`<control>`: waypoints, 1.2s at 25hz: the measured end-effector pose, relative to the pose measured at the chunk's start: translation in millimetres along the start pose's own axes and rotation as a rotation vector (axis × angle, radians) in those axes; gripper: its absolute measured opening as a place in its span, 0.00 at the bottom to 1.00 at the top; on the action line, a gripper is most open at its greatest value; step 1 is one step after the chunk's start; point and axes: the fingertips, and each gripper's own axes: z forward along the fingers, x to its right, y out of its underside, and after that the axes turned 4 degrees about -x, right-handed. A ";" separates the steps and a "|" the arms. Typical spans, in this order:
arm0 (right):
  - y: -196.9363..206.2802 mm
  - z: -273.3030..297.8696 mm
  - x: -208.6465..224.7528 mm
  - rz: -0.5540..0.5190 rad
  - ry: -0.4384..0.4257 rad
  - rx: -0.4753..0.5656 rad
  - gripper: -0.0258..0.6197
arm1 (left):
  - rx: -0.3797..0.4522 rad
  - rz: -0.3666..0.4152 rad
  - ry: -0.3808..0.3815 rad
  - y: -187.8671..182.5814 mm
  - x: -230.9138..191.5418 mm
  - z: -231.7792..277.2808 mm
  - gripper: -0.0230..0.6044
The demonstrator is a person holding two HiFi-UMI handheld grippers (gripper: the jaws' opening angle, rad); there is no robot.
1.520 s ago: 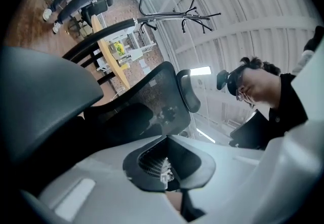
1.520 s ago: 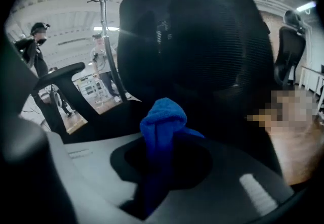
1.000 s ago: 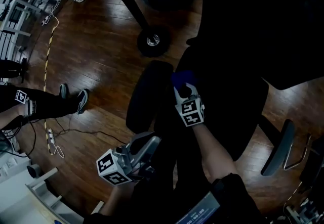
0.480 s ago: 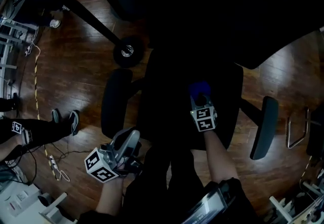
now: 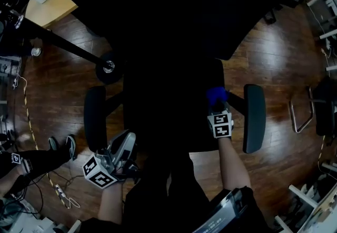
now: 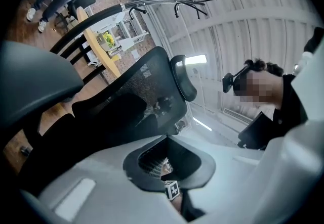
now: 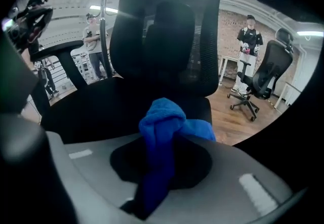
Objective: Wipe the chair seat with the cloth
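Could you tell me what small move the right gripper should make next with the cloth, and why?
Probably sweep the right gripper leftward across the chair seat: it holds the blue cloth at the seat's right edge, beside the armrest.

Fluffy terry cloth, glossy wood floor

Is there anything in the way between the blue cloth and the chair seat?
Nothing that I can see. The right gripper has its fingers shut on the blue cloth and holds it right at the black chair seat, near its right side by the armrest. The seat is very dark, though.
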 end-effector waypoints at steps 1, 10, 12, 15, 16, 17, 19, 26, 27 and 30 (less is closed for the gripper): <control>2.8 1.0 2.6 -0.001 -0.006 -0.011 0.13 | -0.001 -0.002 0.000 1.1 1.7 1.2 0.04; -23.5 -7.1 -46.0 0.050 -0.057 0.130 0.13 | 0.080 -0.012 -0.026 -14.1 1.9 -30.5 0.04; -38.4 6.3 -100.4 0.018 -0.161 0.133 0.13 | 0.108 -0.009 -0.047 -20.8 -1.2 -43.0 0.04; -64.2 27.4 -184.1 -0.037 -0.330 0.136 0.13 | 0.152 -0.004 -0.076 -28.2 -2.1 -58.8 0.04; -71.8 33.5 -209.8 -0.063 -0.378 0.139 0.13 | 0.170 -0.002 -0.085 -30.3 -1.2 -63.6 0.04; -77.8 39.1 -235.2 -0.091 -0.421 0.139 0.13 | 0.188 -0.001 -0.092 -32.1 0.0 -69.2 0.04; -88.5 43.9 -284.8 -0.145 -0.494 0.130 0.13 | 0.214 -0.004 -0.101 -34.5 2.8 -82.7 0.04; -80.0 47.4 -383.2 -0.353 -0.575 0.103 0.13 | 0.277 -0.001 -0.163 -44.4 2.0 -130.5 0.04; -78.6 49.2 -384.9 -0.358 -0.570 0.107 0.13 | 0.284 0.000 -0.169 -44.8 -0.8 -135.8 0.04; -74.7 48.6 -382.3 -0.326 -0.577 0.092 0.13 | 0.285 0.005 -0.164 -45.7 -3.2 -142.4 0.04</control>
